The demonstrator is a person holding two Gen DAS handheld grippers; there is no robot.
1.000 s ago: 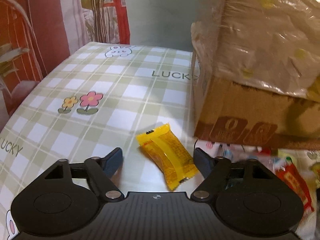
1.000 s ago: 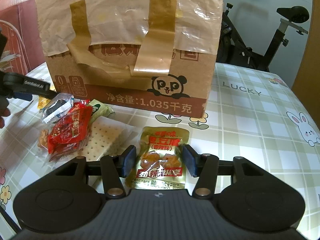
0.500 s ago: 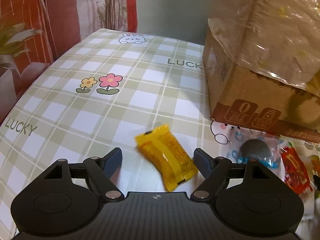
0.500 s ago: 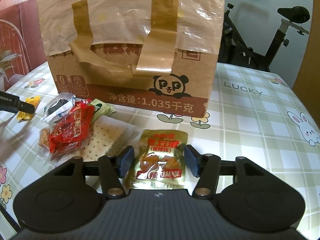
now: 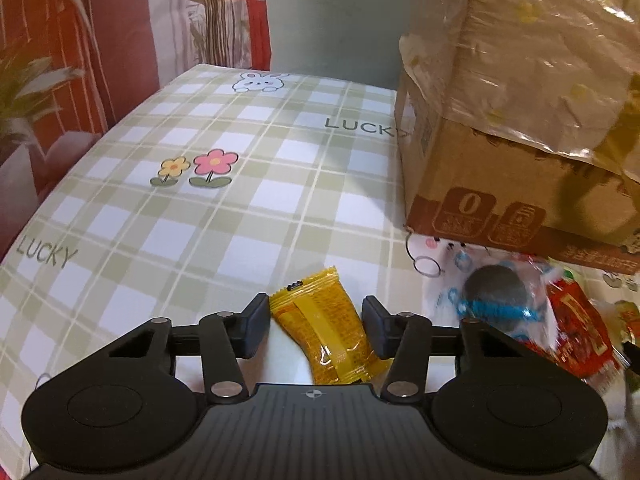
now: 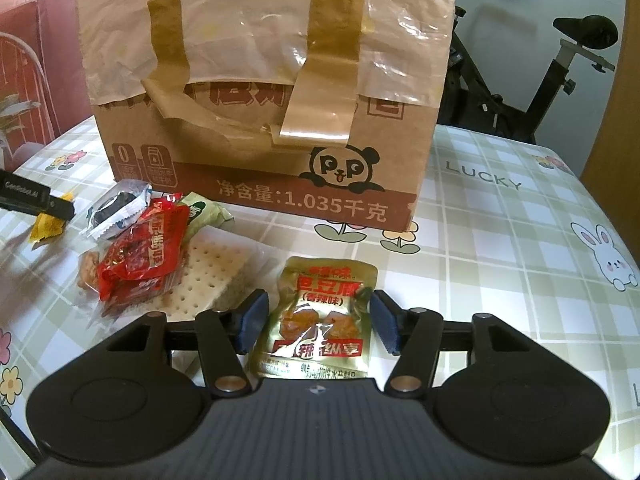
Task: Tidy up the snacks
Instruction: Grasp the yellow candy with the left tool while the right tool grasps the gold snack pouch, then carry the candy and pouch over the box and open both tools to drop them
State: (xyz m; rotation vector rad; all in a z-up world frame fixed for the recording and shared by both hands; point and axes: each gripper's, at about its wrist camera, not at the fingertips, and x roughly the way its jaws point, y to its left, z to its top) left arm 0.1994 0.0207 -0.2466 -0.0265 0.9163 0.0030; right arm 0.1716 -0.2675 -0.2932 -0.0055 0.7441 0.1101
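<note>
A yellow snack packet [image 5: 326, 330] lies on the checked tablecloth between the fingers of my left gripper [image 5: 314, 326]; the jaws stand close on either side of it, a small gap showing on the right. A gold snack pouch [image 6: 320, 330] lies flat between the open fingers of my right gripper [image 6: 316, 322], not touched. A pile of snacks sits left of it: a red packet [image 6: 140, 254], a cracker pack [image 6: 212, 276], a dark cookie pack [image 6: 116, 210]. The left gripper's finger [image 6: 28, 198] and the yellow packet [image 6: 46, 228] show at the far left of the right wrist view.
A taped cardboard box [image 6: 264, 92] with a panda print stands behind the snacks, also in the left wrist view [image 5: 520, 140]. An exercise bike [image 6: 560, 64] stands beyond the table's far edge. A red curtain [image 5: 80, 60] hangs left of the table.
My left gripper's fingers have narrowed around the yellow packet and the gripper has shifted back from the box. My right gripper has widened slightly and stayed over the gold pouch.
</note>
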